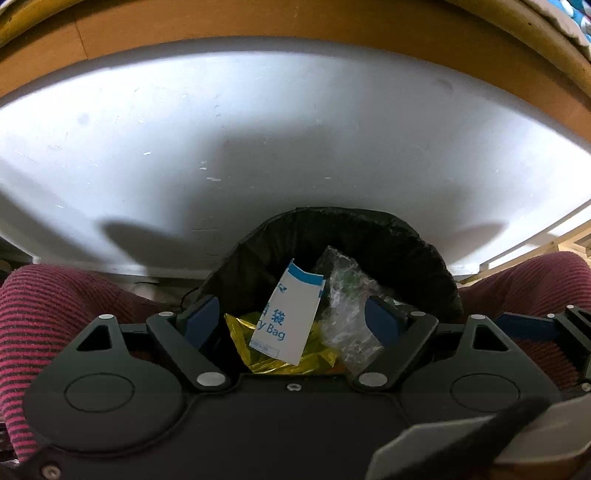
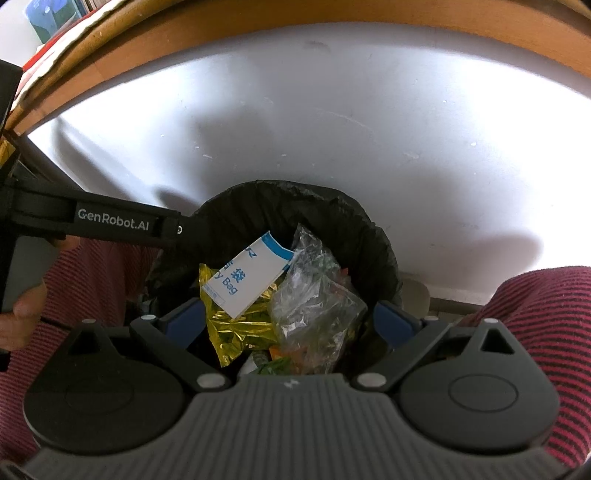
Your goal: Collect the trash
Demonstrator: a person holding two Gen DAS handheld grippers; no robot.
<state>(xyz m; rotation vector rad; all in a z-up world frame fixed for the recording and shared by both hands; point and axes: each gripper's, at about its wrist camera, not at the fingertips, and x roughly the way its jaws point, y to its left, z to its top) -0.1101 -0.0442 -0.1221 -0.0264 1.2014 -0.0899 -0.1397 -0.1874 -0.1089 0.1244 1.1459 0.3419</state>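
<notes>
A bin lined with a black bag (image 1: 351, 225) (image 2: 295, 195) stands between a seated person's knees, below both grippers. Inside lie a white paper bag with blue print (image 1: 288, 317) (image 2: 251, 280), a crumpled yellow foil wrapper (image 1: 280, 360) (image 2: 236, 332) and a clear plastic bag (image 1: 347, 306) (image 2: 314, 306). My left gripper (image 1: 293, 319) hovers over the bin mouth, open, its blue pads (image 1: 201, 321) wide apart and holding nothing. My right gripper (image 2: 290, 321) is open above the same bin, also with nothing between its blue pads (image 2: 395, 321).
A white tabletop (image 1: 258, 129) (image 2: 369, 129) with a wooden rim (image 1: 295, 26) fills the space beyond the bin. Red-and-black striped trouser legs (image 1: 55, 314) (image 2: 554, 314) flank it. The left gripper's black body (image 2: 110, 221) and a hand (image 2: 22, 314) cross the right wrist view's left side.
</notes>
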